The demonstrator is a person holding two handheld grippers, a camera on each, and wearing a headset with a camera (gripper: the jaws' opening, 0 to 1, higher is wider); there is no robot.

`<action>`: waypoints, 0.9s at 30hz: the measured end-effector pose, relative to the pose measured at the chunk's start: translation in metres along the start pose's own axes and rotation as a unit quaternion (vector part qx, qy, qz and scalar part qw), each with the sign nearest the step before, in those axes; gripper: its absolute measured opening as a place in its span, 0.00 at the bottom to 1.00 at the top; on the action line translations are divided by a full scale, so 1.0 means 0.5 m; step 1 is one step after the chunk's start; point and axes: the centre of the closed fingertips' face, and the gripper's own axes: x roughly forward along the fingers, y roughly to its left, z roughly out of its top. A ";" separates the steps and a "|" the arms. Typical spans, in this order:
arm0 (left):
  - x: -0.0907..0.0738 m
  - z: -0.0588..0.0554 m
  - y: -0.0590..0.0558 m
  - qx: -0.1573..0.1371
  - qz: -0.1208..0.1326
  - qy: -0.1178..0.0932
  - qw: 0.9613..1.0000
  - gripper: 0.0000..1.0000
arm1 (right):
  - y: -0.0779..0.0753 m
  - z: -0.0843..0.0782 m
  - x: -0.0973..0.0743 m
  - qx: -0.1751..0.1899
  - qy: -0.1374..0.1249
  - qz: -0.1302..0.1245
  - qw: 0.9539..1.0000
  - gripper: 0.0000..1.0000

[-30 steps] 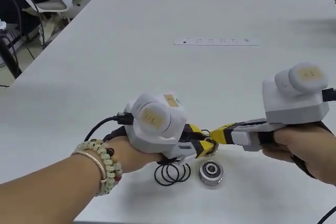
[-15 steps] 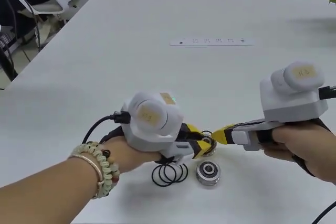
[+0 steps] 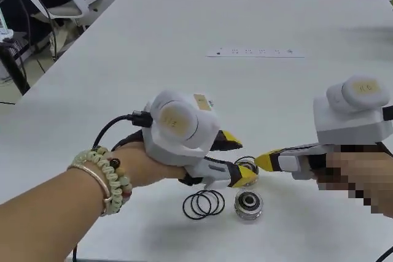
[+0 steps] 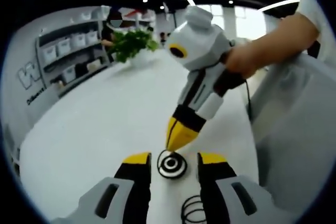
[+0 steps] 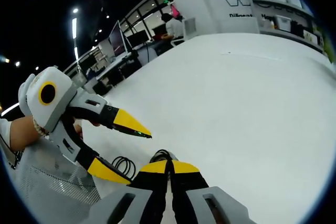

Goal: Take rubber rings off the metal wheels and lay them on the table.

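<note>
By the front edge of the bench [image 3: 184, 59], the left gripper [image 3: 243, 159] stands spread around a metal wheel [image 4: 172, 165]. Loose rubber rings [image 3: 204, 204] and a second wheel [image 3: 249, 204] lie nearer that edge. The right gripper [image 3: 263, 162], pressed together, meets the wheel. Its ring looks thin and stretchy, so I'd nip it at the rim. The right gripper view adds a black loop [image 5: 161, 155] at the tips, but I cannot tell whether it is pinched.

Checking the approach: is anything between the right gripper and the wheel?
Nothing visible does. The right gripper, shut, has its tip at the wheel, which sits between the jaws of the open left gripper; loose rings and another wheel lie aside.
</note>
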 end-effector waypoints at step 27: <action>-0.238 0.130 -0.030 0.007 0.018 -0.079 0.997 0.66 | -0.002 0.029 -0.025 -0.001 -0.024 -0.006 1.000 0.00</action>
